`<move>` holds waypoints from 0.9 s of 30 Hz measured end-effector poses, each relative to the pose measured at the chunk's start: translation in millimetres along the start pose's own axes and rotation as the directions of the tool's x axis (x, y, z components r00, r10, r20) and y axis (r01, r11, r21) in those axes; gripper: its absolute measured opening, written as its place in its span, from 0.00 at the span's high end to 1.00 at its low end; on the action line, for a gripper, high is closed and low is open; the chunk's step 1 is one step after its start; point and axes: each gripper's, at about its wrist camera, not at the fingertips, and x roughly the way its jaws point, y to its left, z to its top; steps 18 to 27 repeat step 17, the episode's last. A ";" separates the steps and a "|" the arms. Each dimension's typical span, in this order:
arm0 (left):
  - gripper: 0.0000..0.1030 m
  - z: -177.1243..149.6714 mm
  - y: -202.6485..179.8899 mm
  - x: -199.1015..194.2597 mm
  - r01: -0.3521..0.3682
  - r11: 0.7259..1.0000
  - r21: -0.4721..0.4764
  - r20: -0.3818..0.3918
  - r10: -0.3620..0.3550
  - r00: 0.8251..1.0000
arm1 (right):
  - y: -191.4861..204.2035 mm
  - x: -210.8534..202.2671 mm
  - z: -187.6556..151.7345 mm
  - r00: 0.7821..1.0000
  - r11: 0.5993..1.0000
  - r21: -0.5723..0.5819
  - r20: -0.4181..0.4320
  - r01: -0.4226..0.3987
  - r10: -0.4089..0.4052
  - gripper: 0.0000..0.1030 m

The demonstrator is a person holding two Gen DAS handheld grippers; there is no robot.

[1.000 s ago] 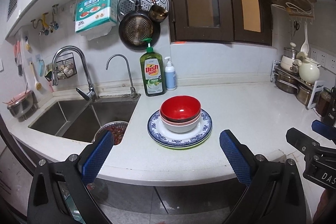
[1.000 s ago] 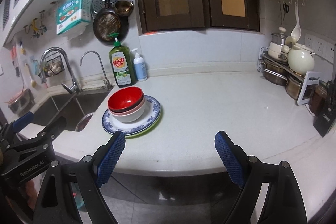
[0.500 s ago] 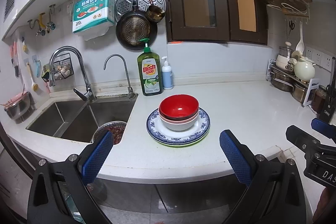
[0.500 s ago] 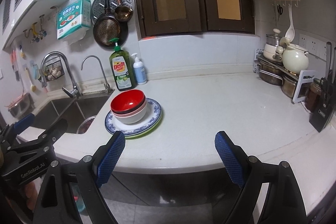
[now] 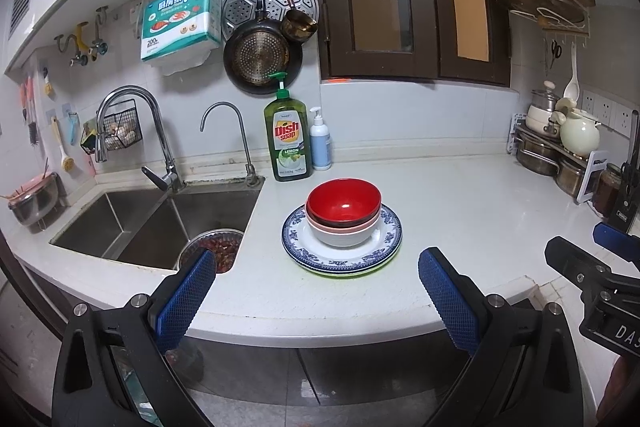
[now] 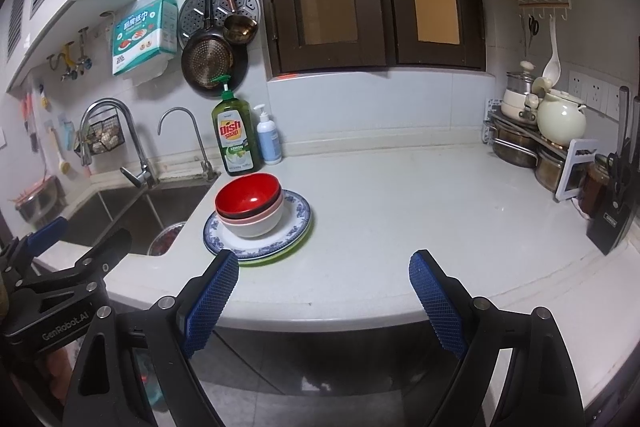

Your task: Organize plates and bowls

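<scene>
A stack of dishes [image 5: 342,227] is seen on the white surface [image 5: 460,211], near its front edge and just beside the corner of the sink [image 5: 152,219]. The stack is made up of a red bowl [image 5: 343,203] nested in a pink bowl [image 5: 320,223], which is nested in a white bowl [image 5: 340,237]; these rest on a blue-patterned plate [image 5: 384,239], under which the rim of a green plate [image 5: 360,271] is visible. Behind the stack, at the back edge of the surface, a green dish soap bottle [image 5: 288,143] and a small white pump bottle [image 5: 321,143] are stood upright side by side. At the right end of the surface, pots on a rack [image 5: 548,151] and a cream teapot [image 5: 579,135] are kept.

The left tongs [image 5: 316,291] are held off the front edge of the surface, with the blue pads spread wide and nothing between them; the stack is framed ahead of them, apart from both pads. The right tongs [image 6: 322,291] are likewise held wide apart and empty in front of the surface, to the right of the stack; in the right wrist view the left pad is overlapped with the plate rim, though no contact can be made out.
</scene>
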 end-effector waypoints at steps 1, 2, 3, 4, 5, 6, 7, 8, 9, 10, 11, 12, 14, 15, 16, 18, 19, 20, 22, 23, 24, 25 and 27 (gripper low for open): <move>0.00 0.1 0.3 0.2 0.001 1.000 -0.001 0.000 -0.001 1.000 | -0.1 0.2 0.8 1.000 1.000 -0.002 -0.001 -0.002 0.002 0.14; 0.00 0.3 0.8 0.4 0.002 1.000 -0.001 -0.001 -0.002 1.000 | 0.2 -0.1 0.9 1.000 1.000 -0.001 0.000 -0.003 0.003 0.14; 0.00 0.4 1.0 -0.3 0.001 1.000 -0.002 -0.001 -0.001 1.000 | 0.3 -0.5 0.9 1.000 1.000 -0.001 0.000 -0.004 0.004 0.14; 0.00 0.0 0.9 -0.6 0.001 1.000 -0.002 -0.001 -0.001 1.000 | 0.6 -0.2 1.1 1.000 1.000 -0.002 -0.001 -0.003 0.003 0.14; 0.00 0.0 0.8 -1.2 0.002 1.000 -0.002 -0.001 -0.002 1.000 | 0.8 -0.3 0.9 1.000 1.000 -0.004 -0.002 -0.004 0.004 0.14; 0.00 0.2 0.9 -1.3 0.001 1.000 -0.001 -0.001 -0.001 1.000 | 1.0 -0.2 0.9 1.000 1.000 -0.005 -0.002 -0.004 0.004 0.14; 0.00 0.0 0.3 -1.2 0.000 1.000 -0.002 0.000 0.000 1.000 | 1.5 -0.2 0.9 1.000 1.000 -0.004 -0.002 -0.003 0.003 0.14; 0.00 -0.1 0.3 -1.4 -0.002 1.000 -0.002 0.000 0.002 1.000 | 1.5 -0.3 0.9 1.000 1.000 -0.003 -0.002 -0.003 0.003 0.14; 0.00 -0.2 0.5 -1.9 -0.002 1.000 -0.002 0.001 0.002 1.000 | 1.1 -0.2 1.0 1.000 1.000 -0.004 -0.002 -0.003 0.003 0.14; 0.00 -0.2 0.6 -2.4 -0.001 1.000 -0.002 0.002 0.001 1.000 | 1.1 -0.3 0.9 1.000 1.000 -0.004 -0.002 -0.002 0.002 0.14; 0.00 0.1 0.6 -2.2 0.000 1.000 -0.002 0.002 0.000 1.000 | 0.8 -0.4 0.9 1.000 1.000 -0.004 -0.001 -0.003 0.003 0.14; 0.00 0.1 0.5 -2.1 -0.002 1.000 -0.003 0.001 0.002 1.000 | 0.6 -0.4 1.0 1.000 1.000 -0.004 0.000 -0.002 0.002 0.14; 0.00 0.1 -0.4 -1.2 0.000 1.000 -0.004 -0.001 0.000 1.000 | 0.0 -0.6 0.6 1.000 1.000 -0.004 -0.001 -0.001 0.001 0.14; 0.00 0.1 -0.6 -1.5 0.000 1.000 -0.005 -0.001 0.000 1.000 | -0.4 -0.5 0.9 1.000 1.000 -0.004 -0.001 -0.001 0.001 0.14; 0.00 0.2 -0.8 -1.8 -0.001 1.000 -0.007 -0.001 0.001 1.000 | -0.5 -0.4 1.0 1.000 1.000 -0.005 0.000 0.001 -0.001 0.14; 0.00 0.6 -0.9 -1.7 -0.002 1.000 -0.008 0.000 0.002 1.000 | -0.6 -0.3 1.0 1.000 1.000 -0.005 -0.001 0.000 0.000 0.14; 0.00 0.6 -0.9 -1.7 -0.002 1.000 -0.008 0.000 0.002 1.000 | -0.6 -0.3 1.0 1.000 1.000 -0.005 -0.001 0.000 0.000 0.14; 0.00 0.6 -0.9 -1.7 -0.002 1.000 -0.008 0.000 0.002 1.000 | -0.6 -0.3 1.0 1.000 1.000 -0.005 -0.001 0.000 0.000 0.14; 0.00 0.6 -0.9 -1.7 -0.002 1.000 -0.008 0.000 0.002 1.000 | -0.6 -0.3 1.0 1.000 1.000 -0.005 -0.001 0.000 0.000 0.14; 0.00 0.6 -0.9 -1.7 -0.002 1.000 -0.008 0.000 0.002 1.000 | -0.6 -0.3 1.0 1.000 1.000 -0.005 -0.001 0.000 0.000 0.14; 0.00 0.6 -0.9 -1.7 -0.002 1.000 -0.008 0.000 0.002 1.000 | -0.6 -0.3 1.0 1.000 1.000 -0.005 -0.001 0.000 0.000 0.14; 0.00 0.6 -0.9 -1.7 -0.002 1.000 -0.008 0.000 0.002 1.000 | -0.6 -0.3 1.0 1.000 1.000 -0.005 -0.001 0.000 0.000 0.14; 0.00 0.6 -0.9 -1.7 -0.002 1.000 -0.008 0.000 0.002 1.000 | -0.6 -0.3 1.0 1.000 1.000 -0.005 -0.001 0.000 0.000 0.14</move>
